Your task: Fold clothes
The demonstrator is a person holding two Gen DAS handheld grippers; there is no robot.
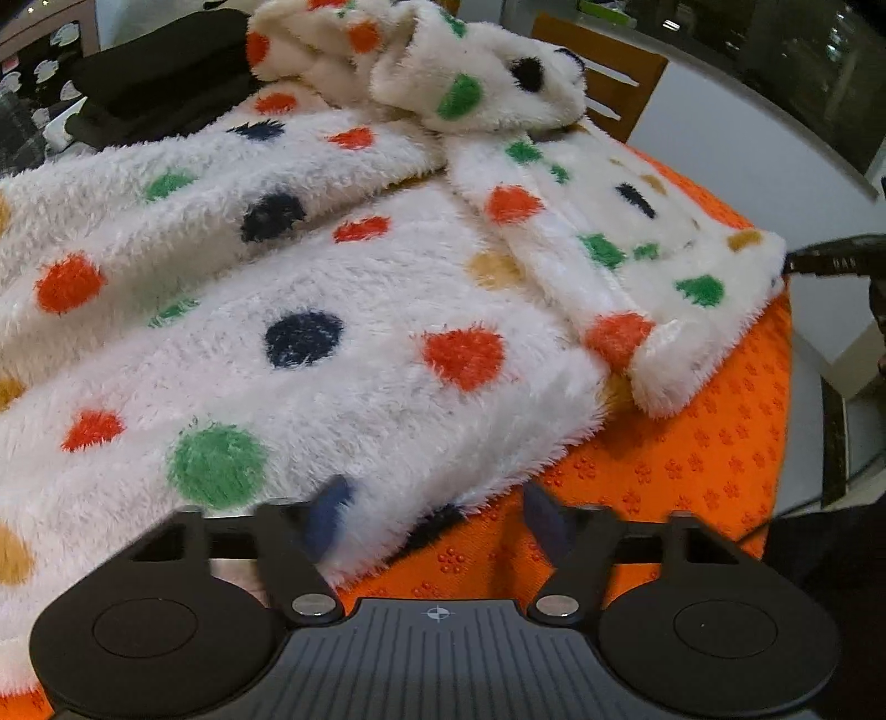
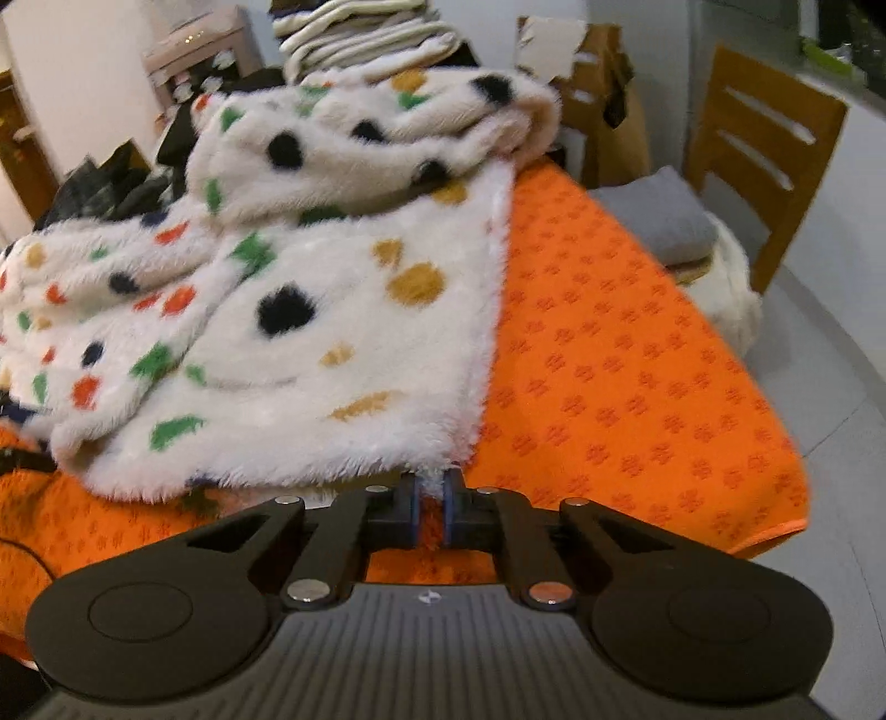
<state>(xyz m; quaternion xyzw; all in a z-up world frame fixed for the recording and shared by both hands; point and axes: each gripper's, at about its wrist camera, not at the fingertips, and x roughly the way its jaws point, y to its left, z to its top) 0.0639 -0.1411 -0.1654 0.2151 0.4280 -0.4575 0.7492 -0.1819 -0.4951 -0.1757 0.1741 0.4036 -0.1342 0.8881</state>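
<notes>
A fluffy white garment with coloured polka dots (image 1: 310, 310) lies spread on an orange cloth-covered table (image 1: 692, 476). My left gripper (image 1: 437, 518) is open, its blue fingertips (image 1: 332, 509) straddling the garment's near hem. In the right wrist view the same garment (image 2: 310, 343) lies partly folded, with a bunched part at the back. My right gripper (image 2: 431, 507) is shut on the garment's near corner, fur pinched between the pads. The right gripper's black tip (image 1: 830, 257) shows in the left wrist view at the garment's far right edge.
The orange cloth (image 2: 626, 376) is bare to the right of the garment. A wooden chair (image 2: 764, 149) with a grey folded item (image 2: 659, 216) stands at the right. Stacked folded clothes (image 2: 360, 33) and dark clothing (image 1: 166, 83) sit behind.
</notes>
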